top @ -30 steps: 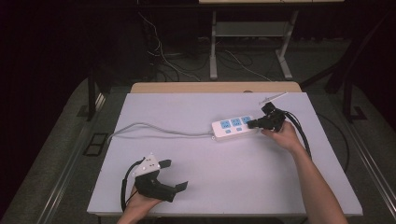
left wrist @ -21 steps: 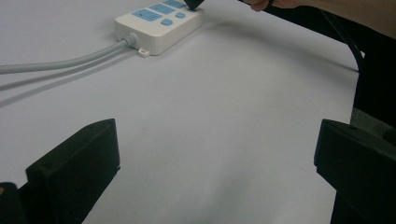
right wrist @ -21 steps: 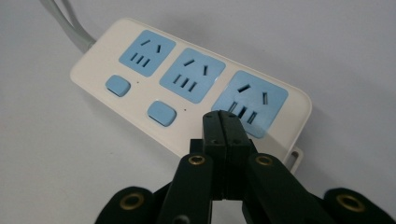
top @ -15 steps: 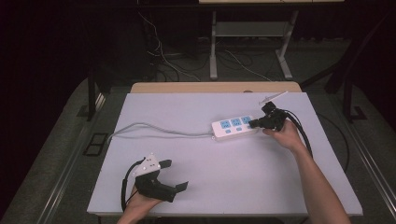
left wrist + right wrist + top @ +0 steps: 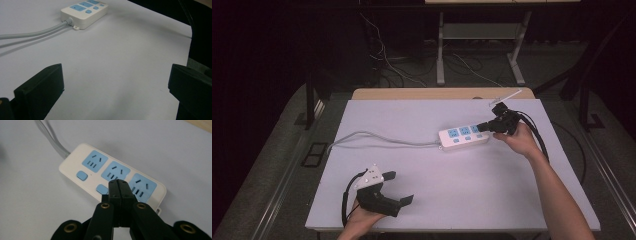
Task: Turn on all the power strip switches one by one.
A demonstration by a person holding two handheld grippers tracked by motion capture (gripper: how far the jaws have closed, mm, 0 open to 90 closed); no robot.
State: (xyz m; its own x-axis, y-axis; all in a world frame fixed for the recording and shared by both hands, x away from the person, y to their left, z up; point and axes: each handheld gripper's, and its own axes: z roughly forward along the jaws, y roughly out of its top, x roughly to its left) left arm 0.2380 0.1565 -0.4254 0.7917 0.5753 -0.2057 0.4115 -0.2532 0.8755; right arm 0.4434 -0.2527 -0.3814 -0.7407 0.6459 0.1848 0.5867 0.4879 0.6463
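power strip (image 5: 463,136) lies on the far right part of the white table (image 5: 452,200), white with three blue sockets in a row and small blue buttons along its near edge. its grey cord (image 5: 377,139) runs off its left end and trails across the table toward the left edge. from the high view i see my right gripper (image 5: 484,125) at the strip's right end, held low in my right hand (image 5: 522,140), its tips pointing left over the last socket. in the right gripper view the two black jaws are pressed flat against each other with nothing between them, and their joined tip sits over the strip between the middle socket and the right one, just above the middle button (image 5: 102,188); i cannot tell whether the tip touches the plastic or hangs just clear of it. my left gripper (image 5: 398,188) rests at the near left of the table in my left hand (image 5: 362,220), well apart from the strip, with its grey plate (image 5: 372,176) on top and its cable looped beside it. its jaws stand wide apart, which the left gripper view confirms: one black jaw at each lower corner, bare table between them, nothing held. that same view shows the strip (image 5: 85,11) far off at the top, with the cord (image 5: 32,32) leaving it toward the left. beyond the table's far edge a wooden board (image 5: 432,93) shows, and cables lie on the dark floor (image 5: 412,65) behind it.
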